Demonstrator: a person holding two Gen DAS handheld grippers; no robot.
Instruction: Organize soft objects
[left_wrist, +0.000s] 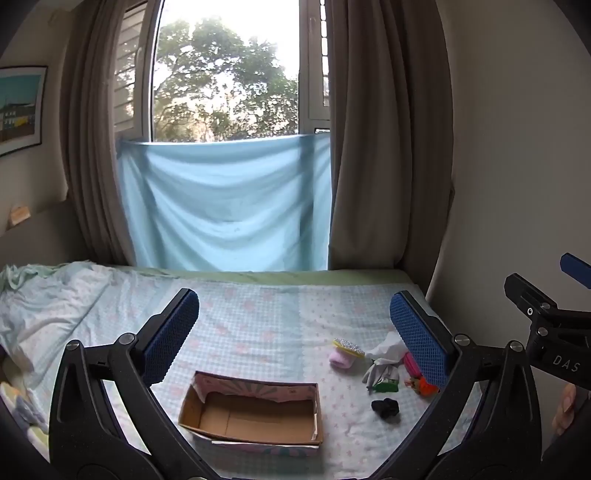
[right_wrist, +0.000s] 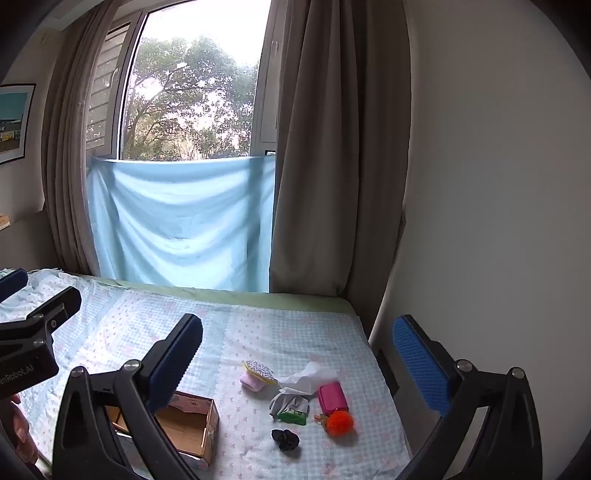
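Right now both claws hang above the bed (left_wrist: 258, 317), each spread wide with nothing between its blue pads. The left claw (left_wrist: 293, 332) frames the open cardboard box (left_wrist: 255, 410), which sits on the patterned sheet with its brown inside showing. The right claw (right_wrist: 295, 365) frames a loose cluster of small things lying to the right of the box, apart from it. Farthest from the box's near edge lies a pink piece with a glittery yellow-rimmed top (right_wrist: 256, 374), perhaps a brush, though the view is too small to be sure. Right of that is a crumpled white tissue (right_wrist: 308, 376), a grey cloth (right_wrist: 284, 400) touching a green packet (right_wrist: 293, 416), a pink pouch (right_wrist: 332, 397) and an orange pompom (right_wrist: 340, 422). A black scrunchie (right_wrist: 285, 438) lies nearest the camera, between the box and the pompom.
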